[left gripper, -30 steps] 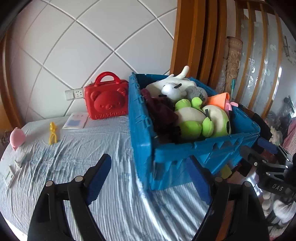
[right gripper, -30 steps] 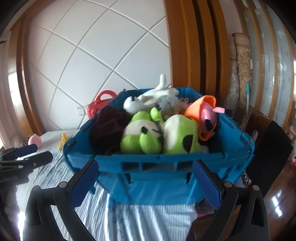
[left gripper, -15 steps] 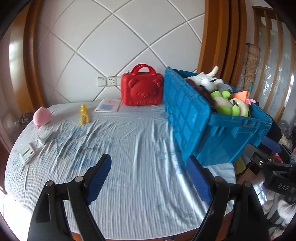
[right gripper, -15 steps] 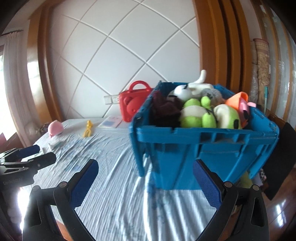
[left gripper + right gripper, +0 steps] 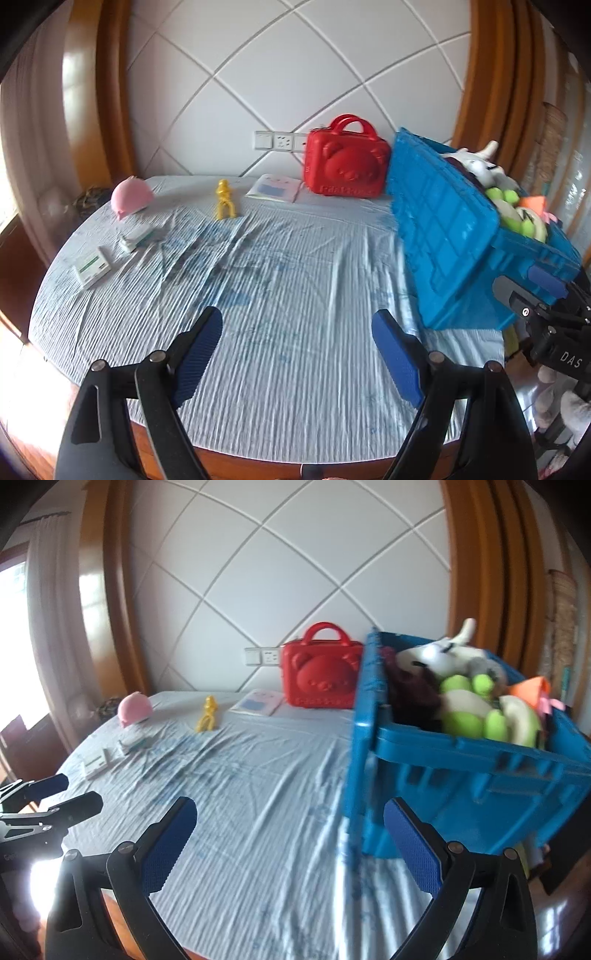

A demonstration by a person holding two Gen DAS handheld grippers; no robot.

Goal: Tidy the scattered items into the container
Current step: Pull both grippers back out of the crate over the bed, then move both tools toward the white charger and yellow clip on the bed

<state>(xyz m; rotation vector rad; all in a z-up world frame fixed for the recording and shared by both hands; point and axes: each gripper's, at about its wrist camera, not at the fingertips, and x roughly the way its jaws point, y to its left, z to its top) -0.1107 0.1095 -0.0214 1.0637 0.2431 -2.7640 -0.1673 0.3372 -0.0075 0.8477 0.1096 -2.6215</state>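
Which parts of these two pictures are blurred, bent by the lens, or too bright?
Left wrist view: sharp; the fisheye bends the wall panel lines; the blue crate leans. Right wrist view: softer, the crate's near wall smeared by motion; window glare at the left edge and beside the left claw.

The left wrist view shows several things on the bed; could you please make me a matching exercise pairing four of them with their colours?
Things:
1. bear-face case
2. crate
3. small figurine
4. round toy

Colours:
A. yellow
B. pink
C. red
D. blue

Pairs: 1-C, 2-D, 3-A, 4-B.
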